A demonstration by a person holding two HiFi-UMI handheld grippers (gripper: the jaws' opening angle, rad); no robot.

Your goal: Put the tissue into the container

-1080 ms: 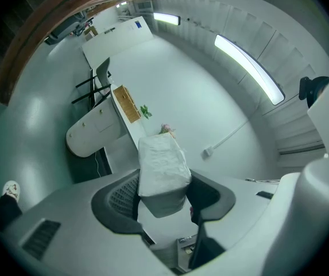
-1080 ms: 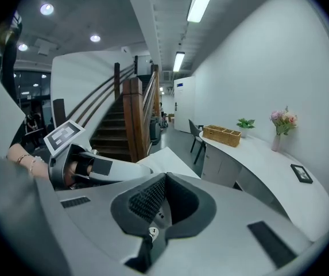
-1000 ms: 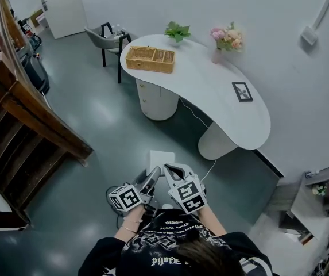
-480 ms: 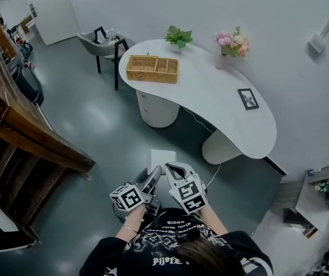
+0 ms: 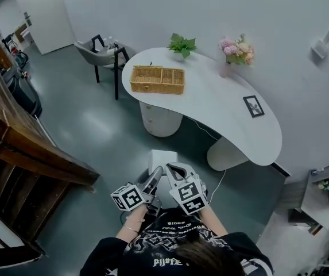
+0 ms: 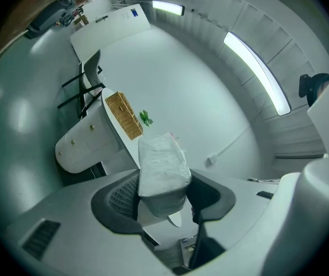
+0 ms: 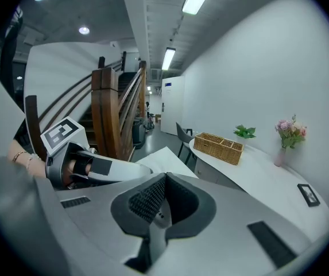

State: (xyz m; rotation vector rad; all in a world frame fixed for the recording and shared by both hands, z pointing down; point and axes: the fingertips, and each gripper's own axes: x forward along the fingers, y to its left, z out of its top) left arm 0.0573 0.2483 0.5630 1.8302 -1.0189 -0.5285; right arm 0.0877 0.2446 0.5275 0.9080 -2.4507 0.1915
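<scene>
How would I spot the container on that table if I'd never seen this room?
Find the curved white table. At its end nearest the chair sits a wicker basket. It is the only woven, tan, rectangular thing there, unlike the green plant, pink flowers and small picture frame.

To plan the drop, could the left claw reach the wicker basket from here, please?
Probably not yet: the left claw, shut on the tissue pack, is by the body, and the wicker basket sits on the table across the floor. Nothing blocks the way.

Woven wicker container (image 5: 155, 88), smooth white table (image 5: 221, 109), crinkly plastic-wrapped tissue (image 6: 163, 165).
</scene>
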